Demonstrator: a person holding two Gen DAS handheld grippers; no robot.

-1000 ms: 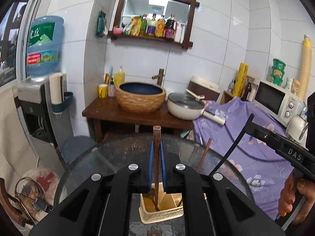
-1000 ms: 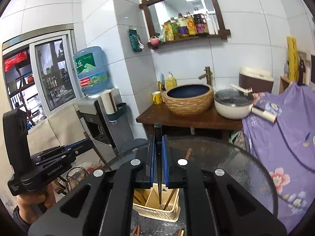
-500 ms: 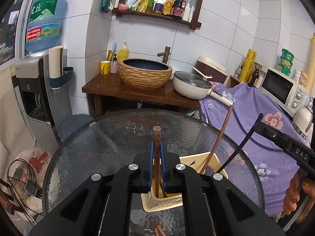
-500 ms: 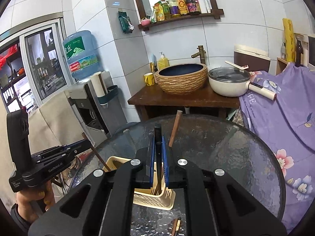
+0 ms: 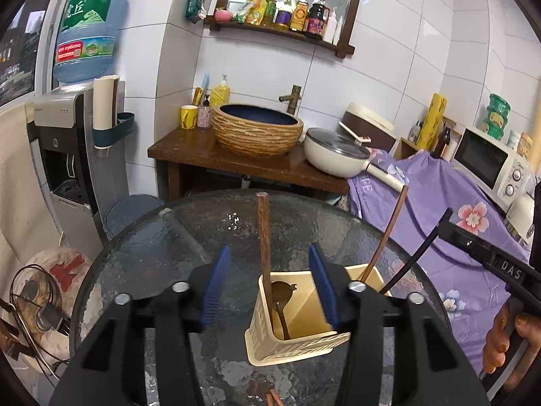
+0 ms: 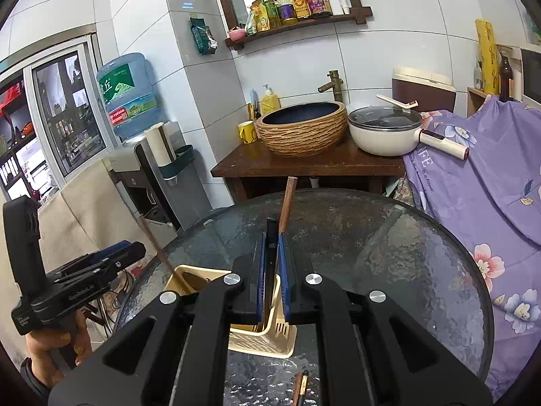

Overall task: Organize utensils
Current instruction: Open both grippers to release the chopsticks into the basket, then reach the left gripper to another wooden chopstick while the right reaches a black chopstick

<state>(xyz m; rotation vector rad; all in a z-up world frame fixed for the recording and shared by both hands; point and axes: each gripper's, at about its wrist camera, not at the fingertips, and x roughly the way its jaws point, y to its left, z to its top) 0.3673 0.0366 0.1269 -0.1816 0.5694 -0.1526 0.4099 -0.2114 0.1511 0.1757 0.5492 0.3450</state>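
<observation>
Standing upright in the cream holder (image 5: 297, 345), a brown wooden spoon (image 5: 267, 260) sits between spread left jaws; right jaws pinch a black utensil (image 6: 270, 270).

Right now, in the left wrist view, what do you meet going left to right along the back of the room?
Blue water jug → yellow mug → woven brown basin → cream lidded pan → purple floral cloth → white microwave.
</observation>
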